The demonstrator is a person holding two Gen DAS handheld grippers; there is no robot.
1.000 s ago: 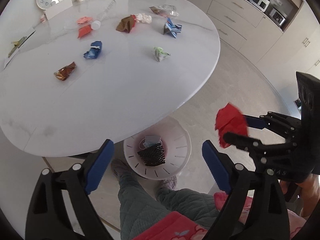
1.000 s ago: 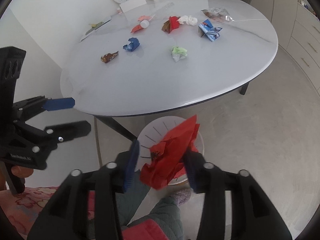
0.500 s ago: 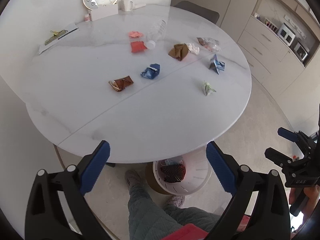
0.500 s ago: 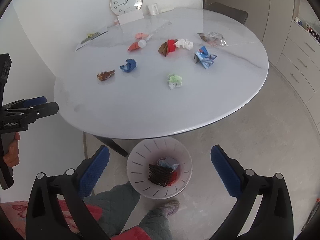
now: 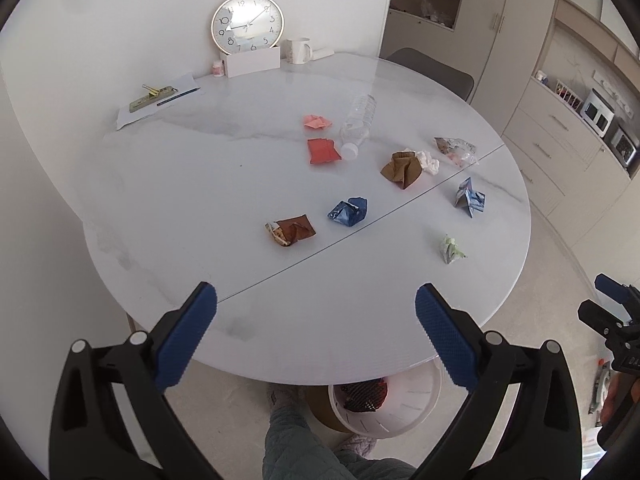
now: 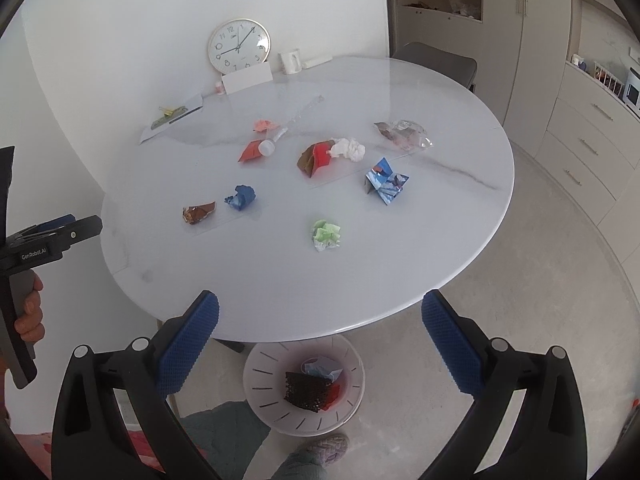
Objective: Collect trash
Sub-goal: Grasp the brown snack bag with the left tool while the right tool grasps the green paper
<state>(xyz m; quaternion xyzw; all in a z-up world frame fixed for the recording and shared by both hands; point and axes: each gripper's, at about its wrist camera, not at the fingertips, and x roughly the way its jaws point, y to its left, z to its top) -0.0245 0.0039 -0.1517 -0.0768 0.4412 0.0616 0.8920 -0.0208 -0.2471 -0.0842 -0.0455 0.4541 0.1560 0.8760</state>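
Note:
Several crumpled wrappers lie on the round white table [image 5: 200, 184]: a brown one [image 5: 291, 230] [image 6: 199, 212], a blue one [image 5: 348, 211] [image 6: 241, 197], a green-white one [image 5: 451, 248] [image 6: 326, 234], a blue-patterned one [image 5: 470, 197] [image 6: 385, 181], a brown-red one [image 5: 402, 168] [image 6: 315, 157], a red one [image 5: 322, 151], a pink one [image 5: 317, 121]. A clear bottle [image 5: 357, 121] lies among them. My left gripper [image 5: 316, 336] and right gripper [image 6: 320, 340] are both open and empty, held before the table's near edge. The white bin [image 6: 260, 376] on the floor holds trash, including a red piece.
At the table's back stand a clock [image 5: 247, 21], a white card box [image 5: 252, 61], a mug [image 5: 298, 50], and papers with a clip [image 5: 156, 96]. A grey chair [image 5: 428, 68] is behind. Cabinets [image 5: 560, 128] line the right. My legs [image 5: 304, 448] are below.
My right gripper opened and let the red wrapper drop into the bin. Both grippers rose and tilted up from the bin toward the tabletop.

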